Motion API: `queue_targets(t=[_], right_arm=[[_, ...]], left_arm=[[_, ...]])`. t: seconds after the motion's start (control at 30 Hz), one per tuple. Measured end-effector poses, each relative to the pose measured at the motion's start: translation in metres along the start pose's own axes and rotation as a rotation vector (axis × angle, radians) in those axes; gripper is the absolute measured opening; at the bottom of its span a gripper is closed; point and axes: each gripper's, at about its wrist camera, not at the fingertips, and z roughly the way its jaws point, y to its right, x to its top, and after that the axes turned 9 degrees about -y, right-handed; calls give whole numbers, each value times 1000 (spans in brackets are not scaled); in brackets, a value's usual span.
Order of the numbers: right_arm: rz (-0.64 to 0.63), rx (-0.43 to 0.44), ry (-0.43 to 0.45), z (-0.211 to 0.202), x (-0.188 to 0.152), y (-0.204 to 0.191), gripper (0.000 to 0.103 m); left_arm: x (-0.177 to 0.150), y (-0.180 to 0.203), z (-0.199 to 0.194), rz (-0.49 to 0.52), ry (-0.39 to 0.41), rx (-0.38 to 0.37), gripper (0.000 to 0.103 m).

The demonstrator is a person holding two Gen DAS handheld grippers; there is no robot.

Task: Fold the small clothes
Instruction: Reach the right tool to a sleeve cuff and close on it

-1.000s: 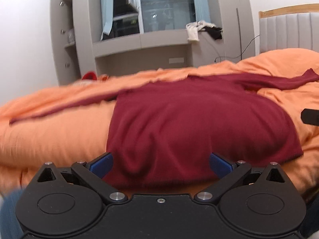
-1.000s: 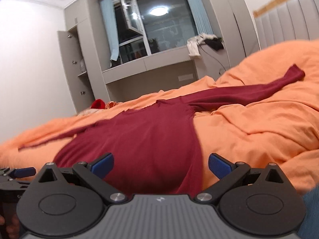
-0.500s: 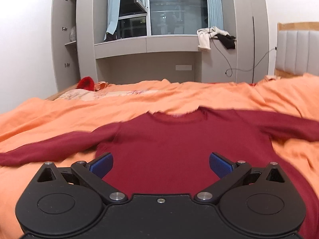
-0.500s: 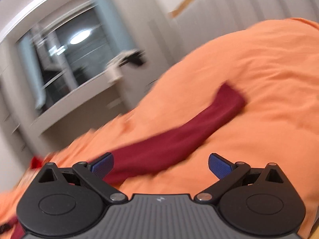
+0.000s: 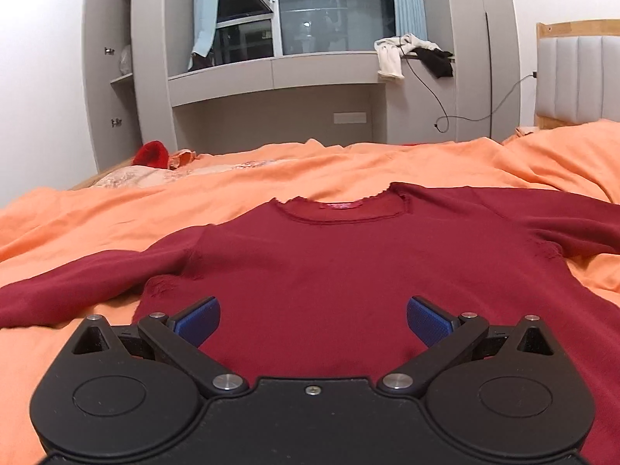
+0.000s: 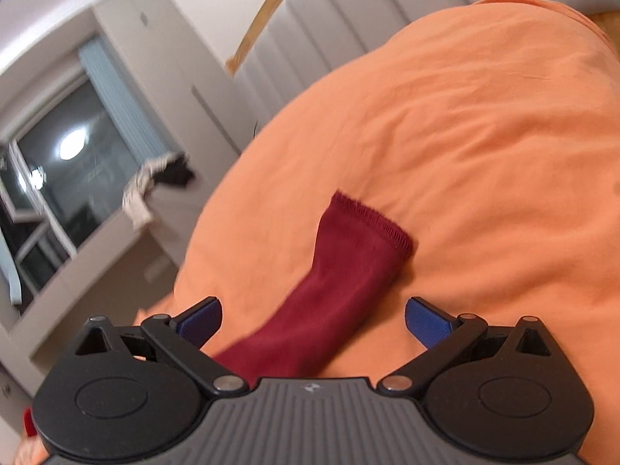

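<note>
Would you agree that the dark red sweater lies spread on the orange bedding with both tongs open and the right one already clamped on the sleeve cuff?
Not quite: the right wrist view shows the right tongs open above the sleeve cuff, not clamped. The rest holds.

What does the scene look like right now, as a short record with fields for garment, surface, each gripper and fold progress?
garment: dark red long-sleeved top, spread flat, neckline away from the left camera
surface: orange bedcover
left gripper: open, over the top's body
right gripper: open, over the sleeve near its cuff
fold progress: none visible yet
</note>
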Motion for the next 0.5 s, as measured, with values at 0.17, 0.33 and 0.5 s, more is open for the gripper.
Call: queue_targets(t=[0.17, 0.33, 0.5], right_arm=[[-28, -90, 61, 23, -2, -2, 77], [-27, -161, 60, 38, -7, -8, 27], [22, -145, 73, 29, -9, -8, 7]], left_arm=[[-5, -3, 1, -2, -22, -24, 103], [-8, 3, -2, 27, -21, -29, 103], [-7, 1, -4, 24, -23, -26, 103]])
